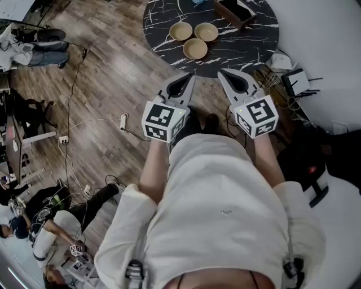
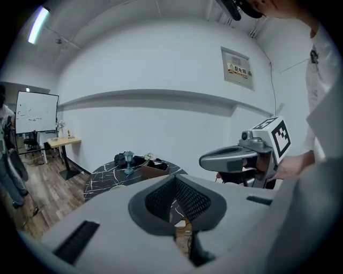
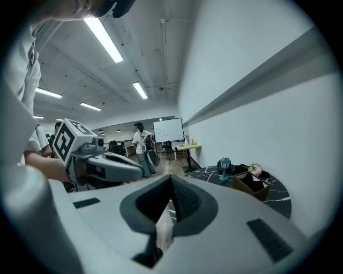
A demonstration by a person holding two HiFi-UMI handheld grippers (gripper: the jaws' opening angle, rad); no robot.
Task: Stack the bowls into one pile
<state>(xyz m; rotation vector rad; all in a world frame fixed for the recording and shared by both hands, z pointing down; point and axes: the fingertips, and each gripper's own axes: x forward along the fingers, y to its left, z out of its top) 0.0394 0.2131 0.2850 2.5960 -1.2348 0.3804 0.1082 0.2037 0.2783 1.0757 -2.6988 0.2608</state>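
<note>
Three tan bowls stand apart in a cluster on the round black marble table [image 1: 248, 42]: one at the left [image 1: 181, 31], one at the right [image 1: 206, 32], one nearer me [image 1: 195, 49]. Both grippers are held side by side in front of my body, short of the table's near edge. My left gripper [image 1: 185, 83] is shut with nothing in it, and so is my right gripper [image 1: 234, 80]. The left gripper view shows its shut jaws [image 2: 174, 214] with the table [image 2: 107, 179] beyond. The right gripper view shows its shut jaws [image 3: 166, 214] and the left gripper [image 3: 107, 166] beside it.
A brown open box [image 1: 234, 11] sits at the table's far side, and a small lantern [image 2: 128, 160] stands near it. A router and tangled cables [image 1: 293, 84] lie on the floor to the right, a power strip [image 1: 123, 121] to the left. People stand at the lower left [image 1: 34, 237].
</note>
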